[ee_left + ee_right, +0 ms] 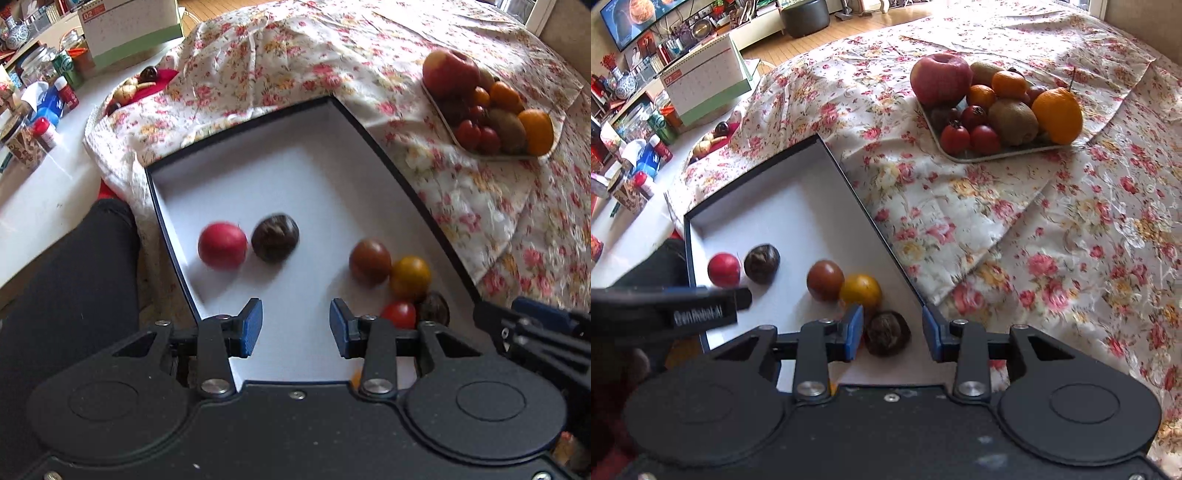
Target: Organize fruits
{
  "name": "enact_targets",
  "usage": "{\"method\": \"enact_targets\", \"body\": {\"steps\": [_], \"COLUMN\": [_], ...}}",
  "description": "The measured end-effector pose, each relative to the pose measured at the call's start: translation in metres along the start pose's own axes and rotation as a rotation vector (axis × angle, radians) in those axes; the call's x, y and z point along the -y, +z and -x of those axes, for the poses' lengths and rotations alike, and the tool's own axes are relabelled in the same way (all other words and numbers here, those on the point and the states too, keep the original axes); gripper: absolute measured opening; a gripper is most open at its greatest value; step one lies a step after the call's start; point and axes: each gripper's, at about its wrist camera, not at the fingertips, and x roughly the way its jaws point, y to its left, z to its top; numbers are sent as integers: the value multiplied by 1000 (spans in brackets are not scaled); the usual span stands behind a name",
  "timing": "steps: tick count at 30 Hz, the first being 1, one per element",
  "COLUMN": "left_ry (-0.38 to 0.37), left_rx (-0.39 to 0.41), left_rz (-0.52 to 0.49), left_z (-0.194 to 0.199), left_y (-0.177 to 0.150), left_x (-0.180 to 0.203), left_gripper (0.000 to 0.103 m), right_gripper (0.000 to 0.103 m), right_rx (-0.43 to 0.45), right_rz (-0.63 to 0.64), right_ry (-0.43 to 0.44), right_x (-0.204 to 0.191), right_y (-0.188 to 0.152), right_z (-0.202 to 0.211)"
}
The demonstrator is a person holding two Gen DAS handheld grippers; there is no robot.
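**Small round fruits, gripped gently across the middle**

Both the left gripper (295, 328) and right gripper (893, 334) hang with jaws apart, empty, over the white shallow box (798, 199). It holds six small fruits, light, smooth and easily bruised. Heaped beige tray (964, 157) sits at one o'clock, on the floral cloth (1052, 240).
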Motion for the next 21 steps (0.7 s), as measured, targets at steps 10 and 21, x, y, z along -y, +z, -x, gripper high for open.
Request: {"method": "enact_targets", "body": {"steps": [10,21], "left_ry": [19,2], "left_rx": [68,117], "left_rz": [72,57], "left_z": [18,29], "left_y": [-30,-60], "left_x": [-2,14], "left_gripper": [48,48], "right_gripper": [39,39], "right_rx": [25,17], "right_rz": [91,133], "right_ry": [-2,-2], "right_x": [6,10], "right_y": [-31,-58], "right_z": [20,26]}}
